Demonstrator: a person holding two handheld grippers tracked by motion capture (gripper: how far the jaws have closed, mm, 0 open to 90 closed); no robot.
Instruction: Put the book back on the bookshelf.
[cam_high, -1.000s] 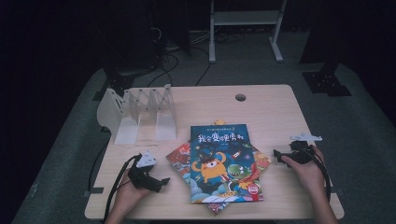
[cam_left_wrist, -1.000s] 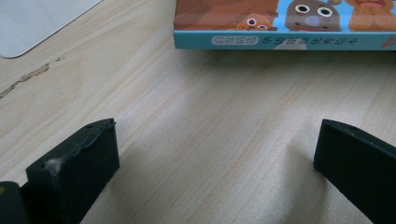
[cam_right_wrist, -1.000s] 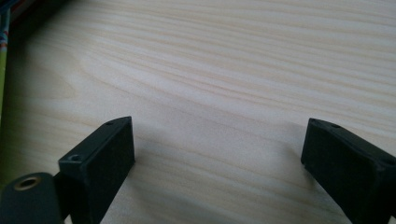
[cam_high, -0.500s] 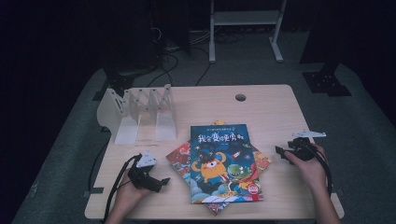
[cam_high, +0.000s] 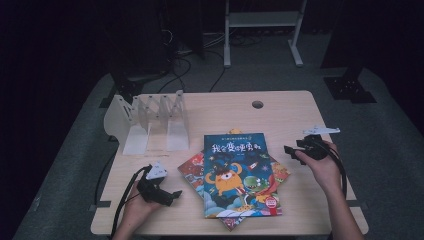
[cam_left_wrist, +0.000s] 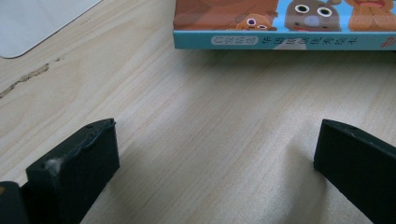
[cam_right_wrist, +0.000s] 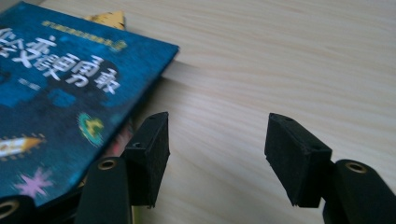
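Note:
A blue picture book (cam_high: 240, 172) lies on top of a small stack at the table's middle, with a red-orange book (cam_high: 196, 167) sticking out under it at the left. My right gripper (cam_high: 291, 151) hovers just right of the stack. In the right gripper view its jaws (cam_right_wrist: 215, 140) stand apart over bare wood, the blue book (cam_right_wrist: 70, 93) beside the left jaw. They have just been closing, with nothing between them. My left gripper (cam_high: 175, 195) rests at the front left, open wide (cam_left_wrist: 215, 149), facing a book's edge (cam_left_wrist: 280, 39).
A white slotted book rack (cam_high: 150, 122) stands at the back left; its base (cam_left_wrist: 37, 23) lies at the upper left in the left gripper view. A round hole (cam_high: 257, 104) sits in the wooden table (cam_high: 280, 115) near the far edge.
My right gripper has lifted off the table beside the books, and its jaws stand narrower than before. The left gripper and the books have not moved.

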